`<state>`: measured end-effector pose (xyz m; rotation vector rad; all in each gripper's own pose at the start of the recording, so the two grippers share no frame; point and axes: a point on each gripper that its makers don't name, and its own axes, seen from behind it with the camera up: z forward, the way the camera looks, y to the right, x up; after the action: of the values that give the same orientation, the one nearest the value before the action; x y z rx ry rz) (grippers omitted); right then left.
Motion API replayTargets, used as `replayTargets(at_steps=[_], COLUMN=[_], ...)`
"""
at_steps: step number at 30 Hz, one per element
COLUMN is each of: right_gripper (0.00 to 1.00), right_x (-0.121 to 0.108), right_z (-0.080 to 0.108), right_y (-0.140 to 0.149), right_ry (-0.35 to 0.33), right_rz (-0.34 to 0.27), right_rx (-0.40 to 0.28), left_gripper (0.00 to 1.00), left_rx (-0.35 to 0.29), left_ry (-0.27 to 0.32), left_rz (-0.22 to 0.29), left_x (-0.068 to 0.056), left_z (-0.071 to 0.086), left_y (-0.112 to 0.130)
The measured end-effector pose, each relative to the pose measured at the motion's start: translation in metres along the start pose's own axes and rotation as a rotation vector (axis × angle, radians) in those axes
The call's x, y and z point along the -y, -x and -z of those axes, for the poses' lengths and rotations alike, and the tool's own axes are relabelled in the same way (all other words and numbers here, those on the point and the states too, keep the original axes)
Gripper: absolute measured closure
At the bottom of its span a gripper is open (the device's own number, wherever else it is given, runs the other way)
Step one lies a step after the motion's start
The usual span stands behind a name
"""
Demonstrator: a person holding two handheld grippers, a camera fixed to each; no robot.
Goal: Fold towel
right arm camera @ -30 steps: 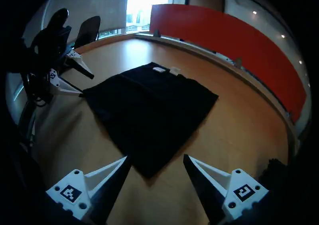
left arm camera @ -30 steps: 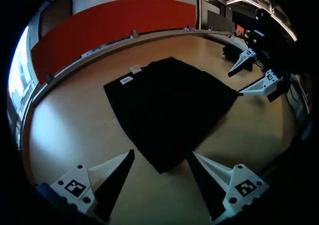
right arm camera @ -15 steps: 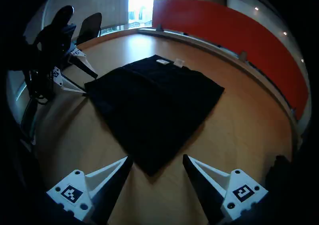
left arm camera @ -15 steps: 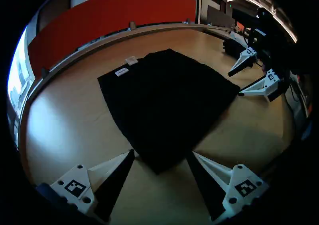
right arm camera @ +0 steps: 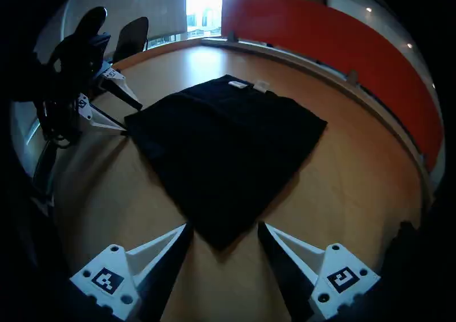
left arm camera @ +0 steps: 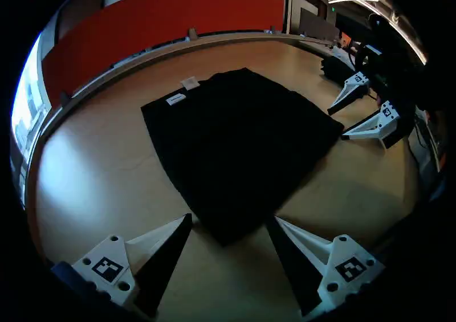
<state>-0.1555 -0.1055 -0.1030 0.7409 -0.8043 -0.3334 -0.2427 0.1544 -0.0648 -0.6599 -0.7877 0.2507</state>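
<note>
Looking down at a black towel lying flat in the middle of a wooden table. Not picked up yet, not lifted anywhere. Hard to tell if folded once already, too dark to see any layers. Looks like the very start of a fold. Holding the left gripper low at one near corner of the towel, with jaws spread wide and the corner just between the tips, pinching nothing. Same for the right gripper at another corner: jaws spread, nothing pinched. Left to do, at a guess: close on both corners, lift, carry over to the far edge, lay down, smooth flat. Two small white tags at the far edge of the towel, too small to read. Black-and-white square markers on the fingers, just patterns, no words. No brand names to spot anywhere.
</note>
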Motion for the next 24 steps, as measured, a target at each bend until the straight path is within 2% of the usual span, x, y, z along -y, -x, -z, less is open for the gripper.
replayTargets(at_steps=[12,17,22,24], right_gripper=[0.38,0.51,0.69,0.75], right_x=[0.0013,0.0020,0.0031,0.0033], right_z=[-0.0006,-0.0012,-0.0017,-0.0018], right_y=[0.0000,-0.0001,-0.0001,-0.0001], right_ry=[-0.007,-0.010,-0.009,-0.008], right_rz=[-0.006,-0.004,-0.006,-0.009], right_rx=[0.008,0.009,0.010,0.011], left_gripper=[0.23,0.29,0.36,0.47], left_rx=[0.011,0.014,0.020,0.023], left_ry=[-0.009,-0.012,-0.011,-0.011], left_rz=[0.014,0.017,0.016,0.016], left_x=[0.0008,-0.0007,-0.0021,-0.0020], left_z=[0.0011,0.0019,0.0021,0.0020], left_y=[0.0002,0.0005,0.0006,0.0004])
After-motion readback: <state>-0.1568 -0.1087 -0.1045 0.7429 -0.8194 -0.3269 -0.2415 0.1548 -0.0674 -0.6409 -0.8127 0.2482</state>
